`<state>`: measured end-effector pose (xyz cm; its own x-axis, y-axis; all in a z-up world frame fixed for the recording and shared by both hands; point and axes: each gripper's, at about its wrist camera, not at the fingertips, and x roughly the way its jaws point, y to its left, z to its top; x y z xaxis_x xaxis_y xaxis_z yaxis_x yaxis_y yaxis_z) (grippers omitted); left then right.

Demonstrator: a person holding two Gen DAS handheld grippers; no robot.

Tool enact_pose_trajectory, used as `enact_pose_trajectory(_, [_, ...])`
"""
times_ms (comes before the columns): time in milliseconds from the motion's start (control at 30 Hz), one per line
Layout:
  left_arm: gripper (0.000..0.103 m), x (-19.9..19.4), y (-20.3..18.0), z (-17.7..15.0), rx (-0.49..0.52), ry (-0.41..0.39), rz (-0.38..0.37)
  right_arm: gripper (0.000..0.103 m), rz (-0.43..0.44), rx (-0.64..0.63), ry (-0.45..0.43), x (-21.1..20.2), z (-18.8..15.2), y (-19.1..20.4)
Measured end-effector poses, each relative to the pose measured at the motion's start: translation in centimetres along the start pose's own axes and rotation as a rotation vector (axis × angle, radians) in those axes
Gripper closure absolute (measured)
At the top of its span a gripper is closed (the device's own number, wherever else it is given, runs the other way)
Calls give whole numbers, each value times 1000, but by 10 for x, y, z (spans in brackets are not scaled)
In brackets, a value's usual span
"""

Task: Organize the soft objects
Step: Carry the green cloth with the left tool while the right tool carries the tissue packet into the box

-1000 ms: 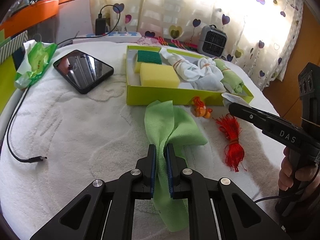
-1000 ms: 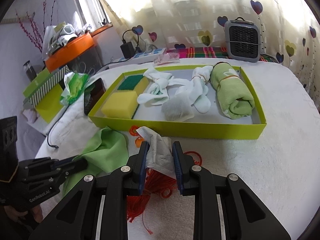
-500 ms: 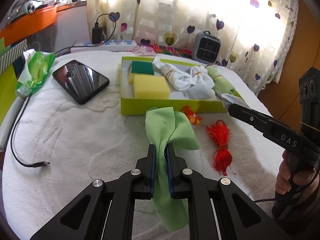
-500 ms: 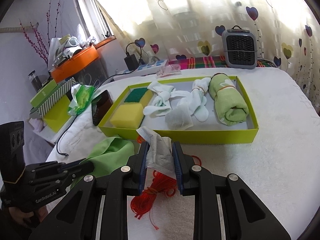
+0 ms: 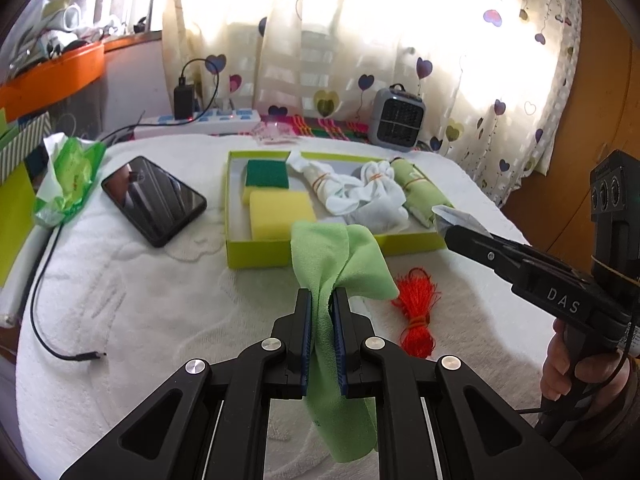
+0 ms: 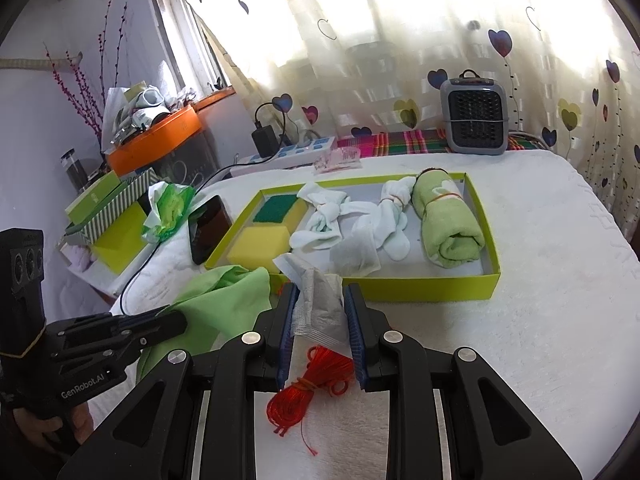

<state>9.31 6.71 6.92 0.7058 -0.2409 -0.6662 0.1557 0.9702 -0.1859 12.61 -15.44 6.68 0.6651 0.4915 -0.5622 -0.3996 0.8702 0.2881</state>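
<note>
We've got a white towel-covered table here; sitting right on it are the lime-green tray, a phone, red string bundle and a loose cable.

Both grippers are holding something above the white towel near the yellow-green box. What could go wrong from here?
1. The left gripper pinches the light green cloth at one fold; its loose lower end hangs free and might snag the rim of the yellow-green cardboard box.
2. The right gripper holds the crumpled grey-white sachet by its edge, so it may slip.
3. The box floor is crowded with the yellow sponge and the knotted white socks; little bare floor remains.
</note>
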Motion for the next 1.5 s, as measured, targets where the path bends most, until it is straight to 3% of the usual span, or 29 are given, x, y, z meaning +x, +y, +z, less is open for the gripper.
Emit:
enact_pose_trajectory(733, [94, 4, -15, 48, 38, -75, -21, 78, -21, -10, -35, -4, 21, -11])
enact_pose_trajectory(1500, [94, 77, -13, 106, 18, -22, -47, 78, -68, -1, -18, 35, 50, -40])
